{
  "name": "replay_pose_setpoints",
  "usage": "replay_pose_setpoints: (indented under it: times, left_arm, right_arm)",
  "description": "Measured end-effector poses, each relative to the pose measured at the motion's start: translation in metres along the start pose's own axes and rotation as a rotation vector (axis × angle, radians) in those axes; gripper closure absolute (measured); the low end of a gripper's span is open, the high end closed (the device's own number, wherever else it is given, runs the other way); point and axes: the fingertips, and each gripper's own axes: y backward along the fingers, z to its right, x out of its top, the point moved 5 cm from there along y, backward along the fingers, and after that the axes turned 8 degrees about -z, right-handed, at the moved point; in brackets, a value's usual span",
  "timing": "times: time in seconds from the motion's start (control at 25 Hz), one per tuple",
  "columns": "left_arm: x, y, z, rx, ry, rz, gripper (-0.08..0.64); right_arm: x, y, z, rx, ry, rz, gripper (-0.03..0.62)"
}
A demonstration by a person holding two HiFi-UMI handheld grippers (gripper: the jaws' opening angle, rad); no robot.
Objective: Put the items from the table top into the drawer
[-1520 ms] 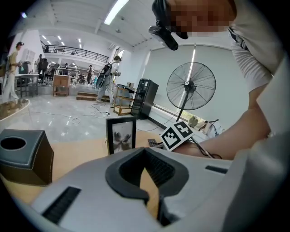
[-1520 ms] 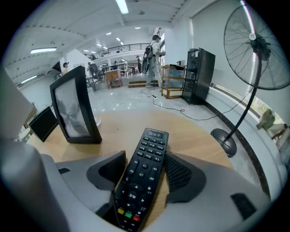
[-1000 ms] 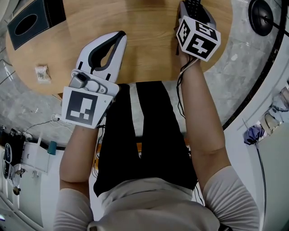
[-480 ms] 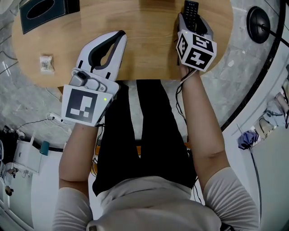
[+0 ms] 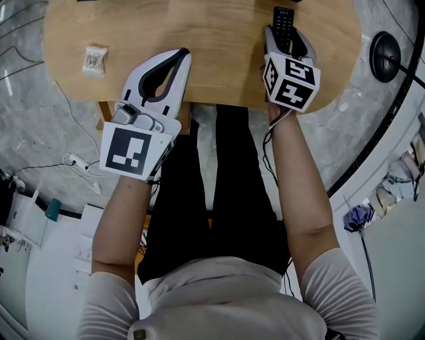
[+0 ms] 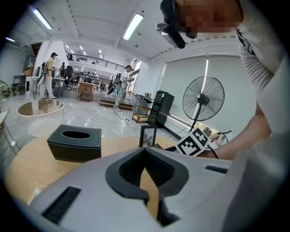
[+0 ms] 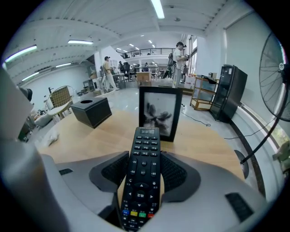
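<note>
A black remote control [image 7: 142, 174] lies lengthwise between the pads of my right gripper [image 7: 144, 158], which is shut on it. In the head view that gripper [image 5: 287, 36] hangs over the right part of the round wooden table [image 5: 212, 80], and the remote [image 5: 283, 20] sticks out past its tips. My left gripper [image 5: 180, 54] is over the table's near edge with its tips together and nothing in them. Its own view shows the left gripper [image 6: 145, 152] with bare tabletop behind its pads. A small packet [image 5: 96, 58] lies at the table's left.
A black tissue box [image 6: 74, 142] and an upright photo frame [image 7: 159, 111] stand farther back on the table. A standing fan [image 6: 203, 99] is off to the right, and its base [image 5: 386, 56] rests on the floor. Cables and small items lie on the floor at the left. People stand far off in the hall.
Both grippers have drawn back toward the table's near edge, and the right one still holds the remote. The tissue box has slid out of the head view's top, and the packet has shifted up and right.
</note>
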Motion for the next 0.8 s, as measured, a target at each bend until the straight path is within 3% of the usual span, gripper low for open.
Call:
replay_pose_setpoints:
  times: [0.28,0.48,0.8]
  left_arm:
    - [-0.023,0.069,-0.03,0.067,0.03,-0.017,0.551]
    - [-0.037,0.114,-0.056,0.168,0.094,0.009,0.551]
    - [-0.086,0.181,-0.071,0.419,0.301,0.099,0.551]
  right_arm:
    - [0.0,0.017,-0.08,0.052,0.08,0.007,0.357]
    - [0.008,0.023,-0.148,0.152,0.245,0.004,0.357]
    - [0.016,0.022,-0.233,0.335,0.515,-0.018,0.357]
